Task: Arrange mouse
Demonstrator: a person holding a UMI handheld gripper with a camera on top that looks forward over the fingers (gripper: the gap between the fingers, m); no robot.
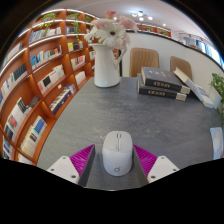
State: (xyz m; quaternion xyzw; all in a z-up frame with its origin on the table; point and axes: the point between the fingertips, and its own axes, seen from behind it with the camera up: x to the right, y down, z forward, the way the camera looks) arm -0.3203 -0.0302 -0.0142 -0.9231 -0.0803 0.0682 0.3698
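- Gripper (116, 166) low at the near edge, magenta pads (66, 165) on the inner faces of both fingers, fingertips largely cut off by the dark border.
- White mouse (116, 153) between the fingers, front end pointing away, small round mark near its rear.
- Pads close against the mouse's two sides; no gap made out on either side, so apparently pinching the mouse, though the contact points themselves sit low and half hidden.
- Underside of the mouse out of sight; lifted or resting on the grey bench (110, 110): cannot tell.
- Beyond the fingers, a white vase (106, 66) upright on the bench, holding pale flowers (108, 36), blossoms hard to distinguish.
- To the right of the vase, a stack of dark books (163, 83), spine lettering unreadable; another flat book (203, 93) just beside, partly cut off.
- Wooden chair backs (145, 60) behind the bench, lower parts hidden.
- Orange bookshelf (40, 75) along the left, crowded with books, titles illegible.
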